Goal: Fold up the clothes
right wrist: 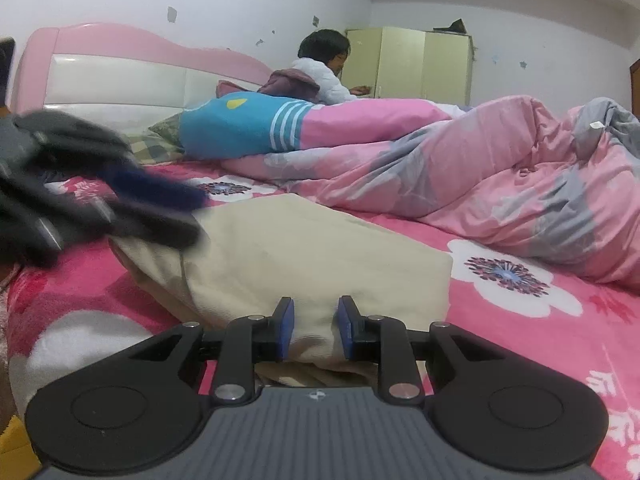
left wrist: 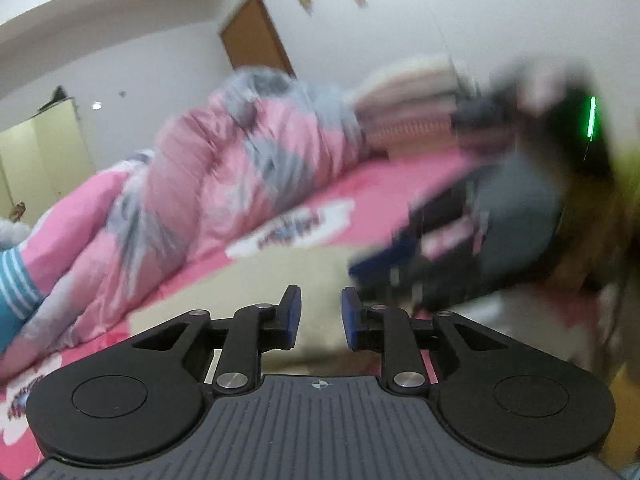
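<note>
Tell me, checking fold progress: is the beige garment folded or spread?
Folded: the beige garment lies as a compact, layered rectangle on the bed.

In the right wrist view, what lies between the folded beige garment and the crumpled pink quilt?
Only a bare strip of the pink flowered bedsheet separates the beige garment from the pink quilt; the right wrist view shows it.

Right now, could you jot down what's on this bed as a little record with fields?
Garment: folded beige cloth garment lying on the pink flowered bedsheet
Right gripper: shut on the garment's near edge
Left gripper: open, nothing between its blue pads
Bedding: rumpled pink and grey quilt behind the garment
Far side: person in a white jacket
</note>
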